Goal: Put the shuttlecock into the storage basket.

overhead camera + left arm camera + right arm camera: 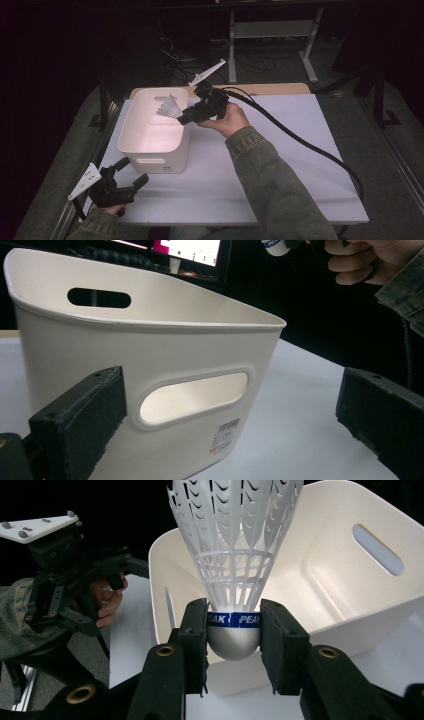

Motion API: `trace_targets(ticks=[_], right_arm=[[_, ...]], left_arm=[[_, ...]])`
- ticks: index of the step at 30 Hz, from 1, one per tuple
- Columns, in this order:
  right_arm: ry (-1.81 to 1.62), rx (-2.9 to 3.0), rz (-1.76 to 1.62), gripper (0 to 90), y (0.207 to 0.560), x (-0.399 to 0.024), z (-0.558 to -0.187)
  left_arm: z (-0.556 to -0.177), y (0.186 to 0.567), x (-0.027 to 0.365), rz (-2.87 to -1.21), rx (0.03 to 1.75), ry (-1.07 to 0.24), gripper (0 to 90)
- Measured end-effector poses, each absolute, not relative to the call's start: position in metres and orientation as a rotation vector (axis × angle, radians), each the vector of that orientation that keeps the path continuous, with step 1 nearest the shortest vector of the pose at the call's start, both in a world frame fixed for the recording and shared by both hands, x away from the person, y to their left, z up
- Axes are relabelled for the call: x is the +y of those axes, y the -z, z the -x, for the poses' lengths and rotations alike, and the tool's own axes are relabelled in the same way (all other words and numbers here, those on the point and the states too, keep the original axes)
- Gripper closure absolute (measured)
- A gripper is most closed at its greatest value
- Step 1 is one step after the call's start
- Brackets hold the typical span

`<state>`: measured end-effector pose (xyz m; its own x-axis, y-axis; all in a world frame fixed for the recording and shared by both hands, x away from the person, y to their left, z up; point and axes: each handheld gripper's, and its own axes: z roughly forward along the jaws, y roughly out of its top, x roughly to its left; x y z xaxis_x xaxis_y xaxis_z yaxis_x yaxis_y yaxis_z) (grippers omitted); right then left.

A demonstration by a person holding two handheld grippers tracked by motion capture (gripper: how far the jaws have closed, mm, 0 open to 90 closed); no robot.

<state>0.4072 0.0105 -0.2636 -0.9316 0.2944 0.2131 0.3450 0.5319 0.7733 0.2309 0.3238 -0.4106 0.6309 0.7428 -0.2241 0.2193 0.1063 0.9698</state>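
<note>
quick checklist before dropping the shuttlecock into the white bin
1. Grip: right claw shut on the shuttlecock at its rounded base, just below the blue band: ok.
2. Position: in the high view the shuttlecock's skirt sits over the white bin, near its right rim: ok.
3. Base itself past the rim: cannot tell.
4. Bin interior bare where it shows: ok.
5. Left claw open, beside the bin's near wall, its pads not pressing on it: ok.
6. Right claw's cable trails across the table, away from the bin: ok.
</note>
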Motion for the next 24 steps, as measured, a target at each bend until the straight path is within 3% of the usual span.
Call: trace_targets(ticks=[24], right_arm=[[1.378,-2.61,0.532,63.8,0.292,0.048,-0.417]], left_arm=[[-0.232,0.411,0.324,-1.449,0.853,-0.467,0.0]])
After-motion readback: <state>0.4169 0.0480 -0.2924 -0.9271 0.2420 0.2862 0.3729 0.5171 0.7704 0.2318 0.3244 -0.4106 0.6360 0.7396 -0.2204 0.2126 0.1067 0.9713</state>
